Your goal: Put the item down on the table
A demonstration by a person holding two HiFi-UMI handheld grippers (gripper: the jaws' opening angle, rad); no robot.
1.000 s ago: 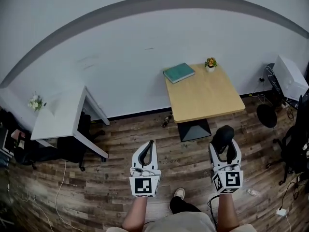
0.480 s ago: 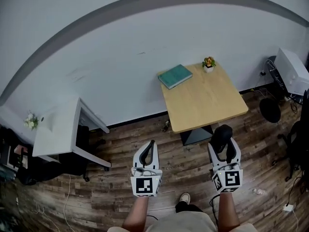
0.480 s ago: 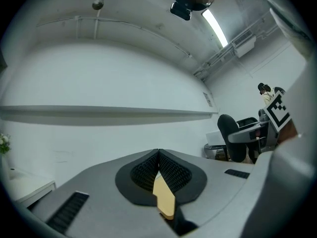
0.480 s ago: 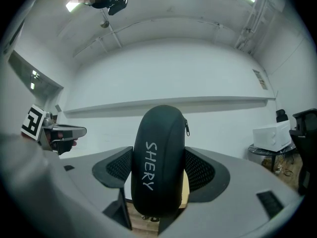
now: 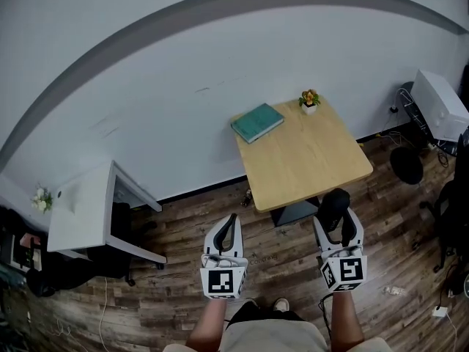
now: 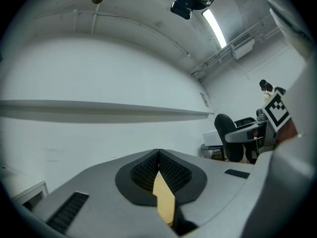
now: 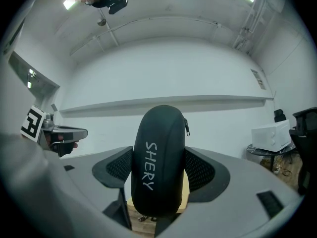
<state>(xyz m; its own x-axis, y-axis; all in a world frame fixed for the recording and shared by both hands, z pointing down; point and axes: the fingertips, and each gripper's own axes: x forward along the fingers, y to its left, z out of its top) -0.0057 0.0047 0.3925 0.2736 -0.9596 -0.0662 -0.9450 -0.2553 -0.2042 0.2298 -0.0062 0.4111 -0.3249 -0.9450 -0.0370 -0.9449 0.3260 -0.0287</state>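
Note:
My right gripper [image 5: 336,215] is shut on a black zip case [image 7: 158,160] with "SHERY" printed on it; the case [image 5: 335,204] stands upright between the pads [image 7: 199,170]. It hangs over the floor just in front of the wooden table [image 5: 311,156]. My left gripper [image 5: 228,229] is shut with nothing in it, its pads [image 6: 171,171] meeting at the tips. It hovers over the floor to the left of the table. On the table's far side lie a teal book [image 5: 256,122] and a small potted flower [image 5: 310,101].
A white desk [image 5: 84,215] with a small flower [image 5: 40,199] stands at the left. A white appliance [image 5: 440,105], a black chair [image 5: 407,166] and cables crowd the right side. The wall runs behind the table.
The view has shifted: the wooden table has drifted left and slightly nearer in the head view. Both grippers keep their places and the case stays held.

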